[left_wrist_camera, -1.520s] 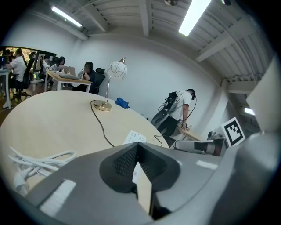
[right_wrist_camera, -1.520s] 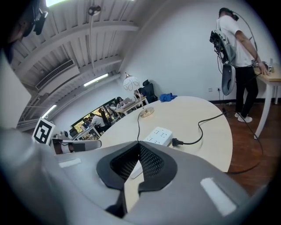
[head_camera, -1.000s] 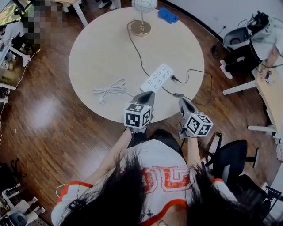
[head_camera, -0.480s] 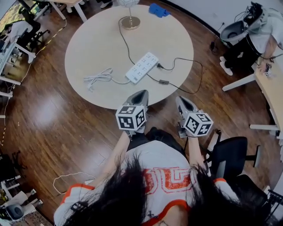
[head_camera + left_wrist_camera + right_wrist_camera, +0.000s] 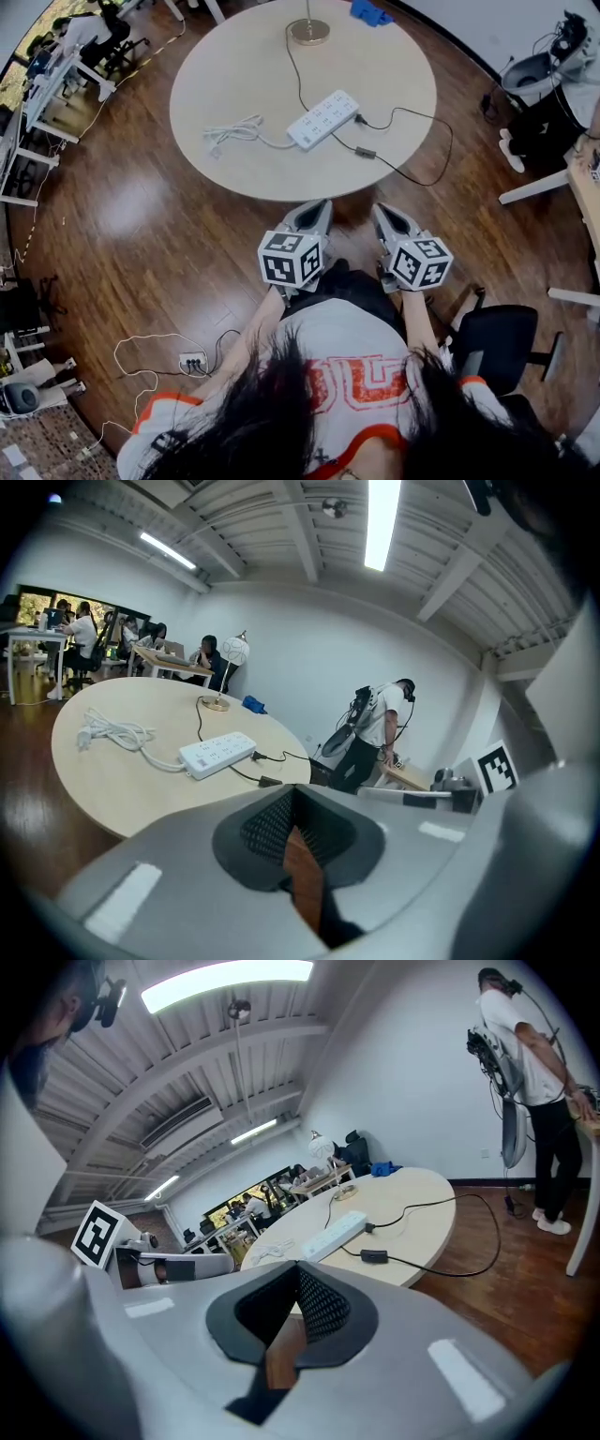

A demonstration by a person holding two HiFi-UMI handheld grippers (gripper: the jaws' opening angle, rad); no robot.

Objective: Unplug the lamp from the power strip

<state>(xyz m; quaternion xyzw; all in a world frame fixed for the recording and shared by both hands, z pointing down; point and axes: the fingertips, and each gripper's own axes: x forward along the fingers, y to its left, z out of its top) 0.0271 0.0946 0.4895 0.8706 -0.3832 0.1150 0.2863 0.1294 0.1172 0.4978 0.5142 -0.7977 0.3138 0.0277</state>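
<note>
Shirt: white tee (image 5: 349, 330), red-orange lettering across it, orange trim at the edges.
Hair: long, dark (image 5: 246, 424).
Left claw (image 5: 317, 204): grey shell, black ribbed pads, black-and-white marker cube (image 5: 292, 260).
Right claw (image 5: 383, 210): matching grey shell and marker cube (image 5: 418, 262).

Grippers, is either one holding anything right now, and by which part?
Nothing is held. The left gripper and the right gripper both have jaws shut and empty, short of the table; the power strip lies untouched.
</note>
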